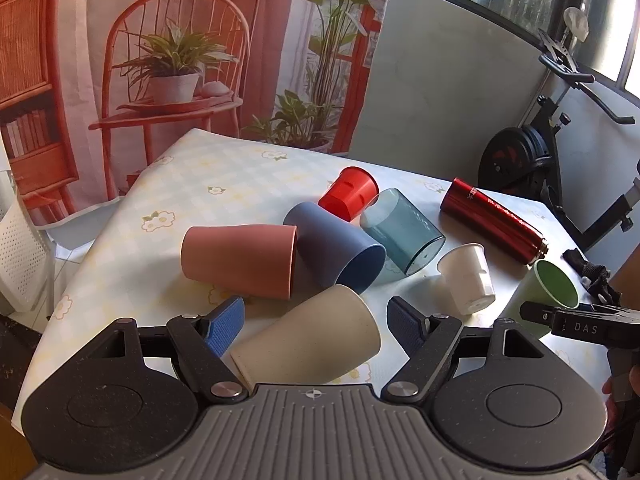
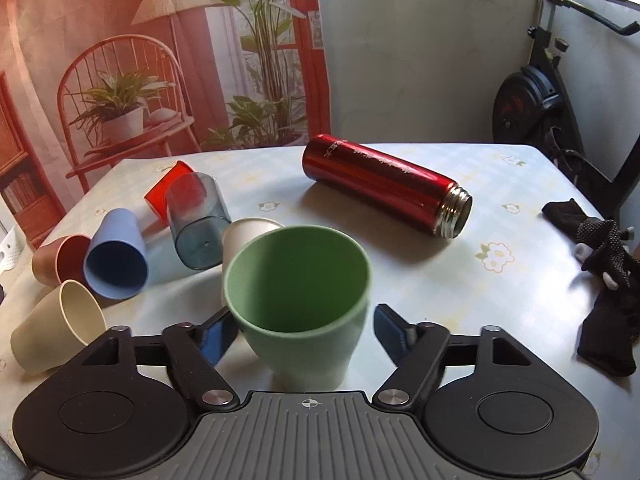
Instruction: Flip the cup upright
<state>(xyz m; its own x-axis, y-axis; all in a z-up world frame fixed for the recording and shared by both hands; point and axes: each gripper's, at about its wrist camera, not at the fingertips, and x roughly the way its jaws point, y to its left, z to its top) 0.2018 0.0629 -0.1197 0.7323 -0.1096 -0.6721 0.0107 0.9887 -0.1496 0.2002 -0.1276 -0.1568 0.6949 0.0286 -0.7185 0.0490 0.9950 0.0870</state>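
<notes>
A green plastic cup (image 2: 298, 304) is seen upright between the spread right tongs (image 2: 302, 334), its base hidden. The left tongs (image 1: 316, 326) are spread around a fallen beige cup (image 1: 312, 344), contact unclear.

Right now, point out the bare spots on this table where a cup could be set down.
Bare cloth lies between the green cup, the red flask and the black glove. The far corner behind the pink cup is also open. It is crowded from the beige cup through the blue cup to the clear cup.
</notes>
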